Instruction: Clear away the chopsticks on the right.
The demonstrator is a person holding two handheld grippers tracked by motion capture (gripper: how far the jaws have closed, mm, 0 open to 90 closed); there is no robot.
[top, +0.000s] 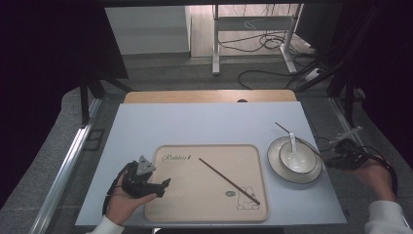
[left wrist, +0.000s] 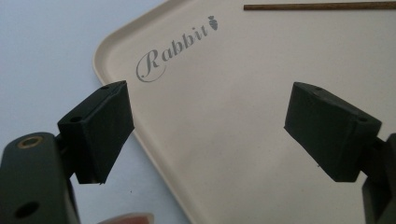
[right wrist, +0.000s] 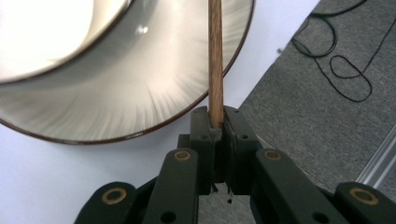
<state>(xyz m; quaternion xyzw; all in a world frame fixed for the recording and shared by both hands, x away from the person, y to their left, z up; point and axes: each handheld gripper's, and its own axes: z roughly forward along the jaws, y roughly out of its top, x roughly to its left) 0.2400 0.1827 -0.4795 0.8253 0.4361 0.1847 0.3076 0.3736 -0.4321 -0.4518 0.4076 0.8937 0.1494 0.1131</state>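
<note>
Right gripper point(right wrist: 215, 122): jaws clamped on end of chopstick point(top: 298, 140), which lies across plate point(top: 272, 161) and bowl point(top: 308, 168) near right edge of tabletop point(top: 204, 122).

Second chopstick point(top: 229, 181) already lies diagonally on tray point(top: 195, 207) at front edge.

Left gripper point(top: 164, 188): jaws apart, empty, at tray's left rim.

Likely step: lift stick, carry to tray.

- Raise straight first, clear bowl rim and spoon point(top: 292, 144).
- Grip is near stick's end; far tip may swing, so move slowly.
- Lay parallel beside first stick.
</note>
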